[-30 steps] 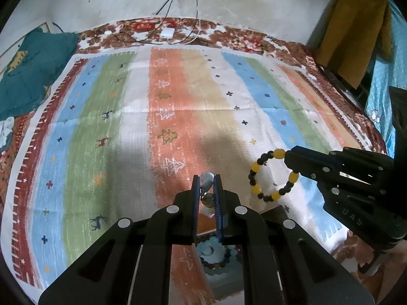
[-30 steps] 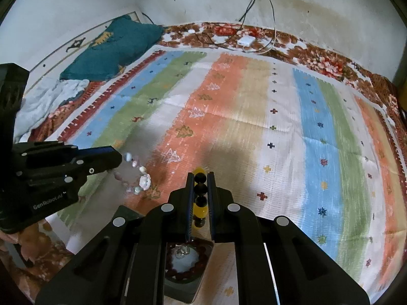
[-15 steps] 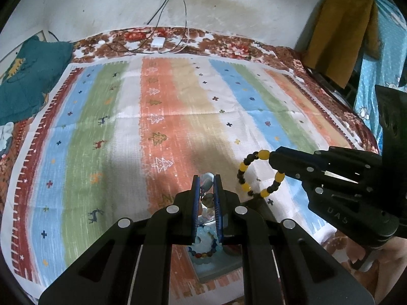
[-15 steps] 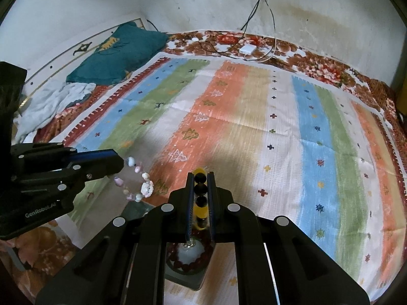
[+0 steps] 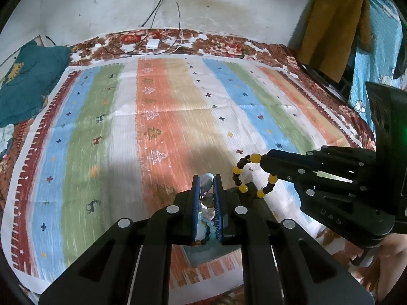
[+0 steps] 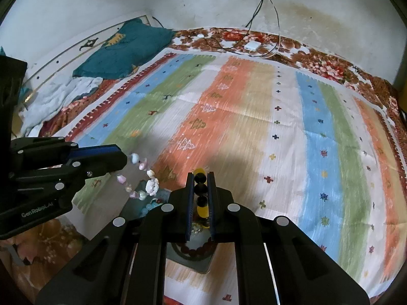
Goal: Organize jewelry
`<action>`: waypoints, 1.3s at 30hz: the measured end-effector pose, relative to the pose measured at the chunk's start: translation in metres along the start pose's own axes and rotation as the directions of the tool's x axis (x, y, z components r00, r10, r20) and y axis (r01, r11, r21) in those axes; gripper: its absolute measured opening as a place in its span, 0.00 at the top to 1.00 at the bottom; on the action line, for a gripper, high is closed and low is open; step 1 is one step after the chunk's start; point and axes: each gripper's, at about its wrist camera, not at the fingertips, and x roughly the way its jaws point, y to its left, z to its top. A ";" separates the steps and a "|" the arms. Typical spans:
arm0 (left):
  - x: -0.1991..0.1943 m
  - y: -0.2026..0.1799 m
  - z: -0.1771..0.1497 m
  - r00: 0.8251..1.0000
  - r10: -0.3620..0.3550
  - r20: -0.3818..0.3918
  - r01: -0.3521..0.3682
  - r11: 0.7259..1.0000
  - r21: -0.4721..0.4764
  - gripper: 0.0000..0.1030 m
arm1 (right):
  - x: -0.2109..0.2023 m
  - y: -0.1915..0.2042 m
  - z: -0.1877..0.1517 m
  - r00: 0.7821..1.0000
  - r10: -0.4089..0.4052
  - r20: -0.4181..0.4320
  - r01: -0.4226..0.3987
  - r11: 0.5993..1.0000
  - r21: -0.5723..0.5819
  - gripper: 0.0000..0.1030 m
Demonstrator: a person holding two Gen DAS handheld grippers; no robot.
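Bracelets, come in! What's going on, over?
Left gripper shut on pastel bracelet. Right gripper shut on yellow-and-black bracelet. Both hang above the jewelry box. Nothing in the way.

We hold both grippers side by side, each angled steeply downward and forward. Our left gripper (image 5: 206,186) has its jaws pressed nearly together on a pale stone bracelet (image 6: 143,178), whose loop hangs free past the tips. Our right gripper (image 6: 201,185) is likewise clamped tight, pinching a yellow and black bead bracelet (image 5: 250,175) that dangles from its fingertips. A bit of bare forearm (image 5: 391,259) shows behind the right gripper.
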 end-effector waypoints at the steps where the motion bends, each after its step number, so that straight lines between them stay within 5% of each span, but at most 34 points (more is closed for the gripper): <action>1: -0.001 -0.002 -0.002 1.000 0.000 -0.001 0.000 1.000 0.009 0.90 | -0.001 0.001 -0.001 1.000 0.000 0.000 0.000 1.000 0.000 0.89; 25: 0.000 -0.008 -0.024 1.000 0.002 -0.022 -0.001 1.000 0.012 0.89 | 0.002 0.008 -0.016 0.999 0.029 -0.036 -0.029 1.000 -0.008 0.89; 29: 0.007 0.001 -0.024 0.999 0.026 -0.039 -0.027 0.999 -0.029 0.79 | 0.005 0.004 -0.017 0.999 0.009 -0.049 -0.009 1.000 0.004 0.89; 31: 0.007 0.008 -0.024 0.998 0.050 -0.039 -0.052 0.997 -0.051 0.76 | 0.005 0.002 -0.019 0.999 -0.013 -0.049 0.013 1.000 0.006 0.85; 33: 0.006 0.012 -0.024 0.997 0.068 -0.037 -0.070 0.996 -0.055 0.70 | 0.001 -0.001 -0.022 0.999 -0.033 -0.039 0.033 0.999 0.004 0.60; 39: 0.003 0.012 -0.027 0.995 0.092 -0.039 -0.094 0.994 -0.049 0.49 | -0.002 -0.007 -0.028 0.997 -0.062 -0.038 0.063 0.998 0.014 0.45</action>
